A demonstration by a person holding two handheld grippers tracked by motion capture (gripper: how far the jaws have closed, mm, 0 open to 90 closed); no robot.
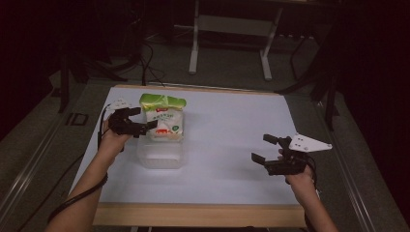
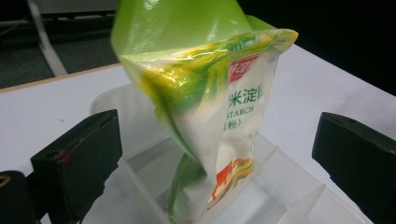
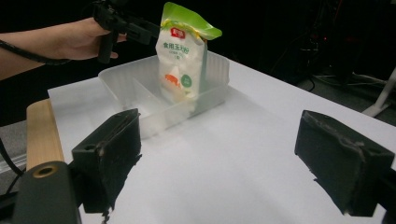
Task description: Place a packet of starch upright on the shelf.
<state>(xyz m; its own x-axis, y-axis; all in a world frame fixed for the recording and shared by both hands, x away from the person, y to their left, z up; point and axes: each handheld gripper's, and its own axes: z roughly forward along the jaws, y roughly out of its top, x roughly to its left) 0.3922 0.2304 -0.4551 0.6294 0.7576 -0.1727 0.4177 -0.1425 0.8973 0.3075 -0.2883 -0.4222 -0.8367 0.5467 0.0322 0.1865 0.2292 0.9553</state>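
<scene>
A white and green starch bag (image 1: 164, 118) stands upright in the far compartment of a clear plastic container (image 1: 159, 157) on the white table. My left gripper (image 1: 144, 118) is open just left of the bag's upper part. In the left gripper view the bag (image 2: 210, 107) rises between the two spread jaws, with a gap on each side, inside the container (image 2: 140, 177). My right gripper (image 1: 262, 148) is open above the bare table at the right, nothing between its jaws. The right gripper view shows the bag (image 3: 182, 60), the container (image 3: 135, 93) and the left gripper (image 3: 126, 28) farther off.
The white table top (image 1: 227, 125) has a wooden front edge (image 1: 193, 215). A metal stand (image 1: 232, 29) and cables sit on the dark floor behind the table. Dark floor lies on both sides of the table.
</scene>
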